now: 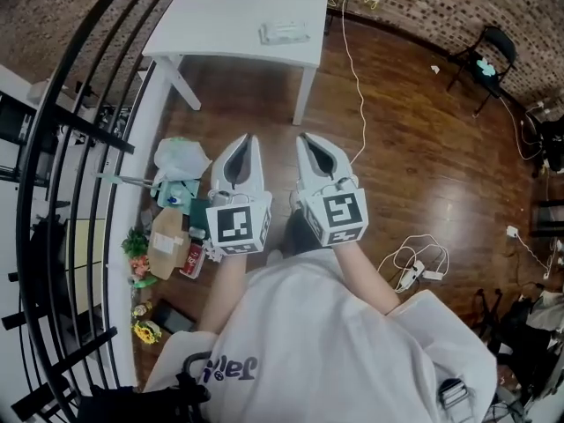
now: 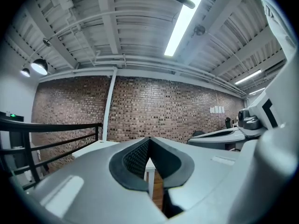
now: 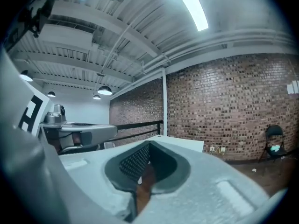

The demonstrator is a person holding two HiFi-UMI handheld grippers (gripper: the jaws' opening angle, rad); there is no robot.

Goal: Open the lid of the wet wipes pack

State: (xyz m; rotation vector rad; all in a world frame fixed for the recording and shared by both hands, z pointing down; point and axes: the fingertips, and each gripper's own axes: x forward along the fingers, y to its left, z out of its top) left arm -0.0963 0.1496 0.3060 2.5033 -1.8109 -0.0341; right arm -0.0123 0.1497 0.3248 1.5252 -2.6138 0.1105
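Observation:
The wet wipes pack [image 1: 284, 33], a flat pale packet, lies on the white table [image 1: 220, 25] at the far side of the room, well ahead of both grippers. My left gripper [image 1: 249, 139] and right gripper [image 1: 301, 137] are held side by side over the wooden floor, pointing toward the table. Both are shut with nothing between their jaws. In the left gripper view the left gripper [image 2: 149, 140] has its tips meeting, with the table edge [image 2: 96, 146] beyond. The right gripper [image 3: 149, 144] is likewise closed in its own view, with the table [image 3: 184, 143] ahead.
A black railing [image 1: 79, 130] runs along the left. On the floor beside it lie a plastic bag [image 1: 182, 157], a cardboard box [image 1: 167, 241] and small clutter. A white cable [image 1: 357, 86] and a power strip [image 1: 414, 271] lie on the right. A black chair [image 1: 485, 55] stands by the brick wall.

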